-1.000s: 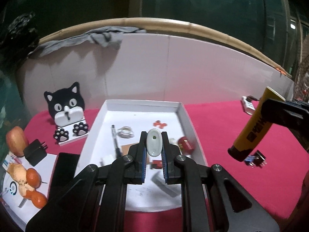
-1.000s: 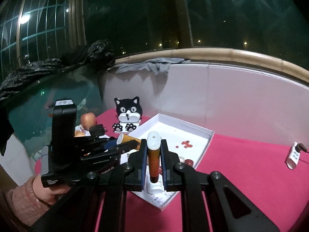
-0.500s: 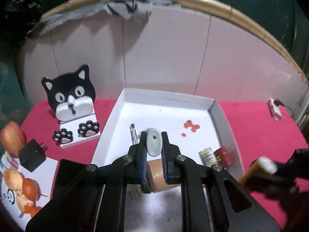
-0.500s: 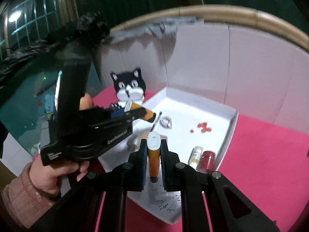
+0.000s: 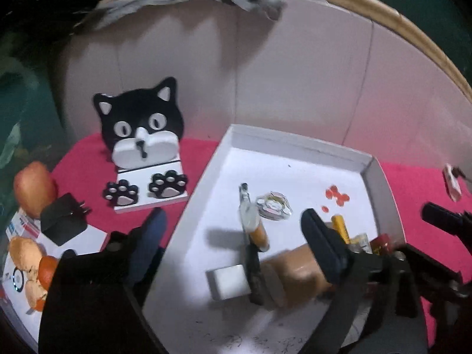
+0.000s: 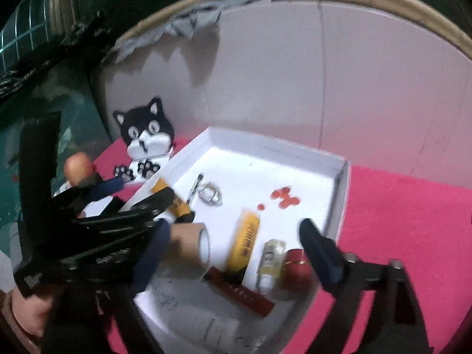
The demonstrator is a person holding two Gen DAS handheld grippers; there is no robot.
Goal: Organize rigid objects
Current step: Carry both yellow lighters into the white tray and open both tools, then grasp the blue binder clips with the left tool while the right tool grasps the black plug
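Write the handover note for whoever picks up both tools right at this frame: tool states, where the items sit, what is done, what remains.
Left tool: jaws have just been opening, nothing between them now; it hovers over the white tray.
Right tool: jaws likewise just opened, empty, over the tray's near end.
In the tray: orange-bodied tube, yellow tube, tape roll, small bottle, red cap.
Done: both carried tubes are in the tray.
Left: the black charger lies outside on the left; possibly next.

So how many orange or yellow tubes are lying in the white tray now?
2. The yellow tube lies mid-tray, beside the small bottle. The orange tube lies further left, against the pen. More may be hidden.
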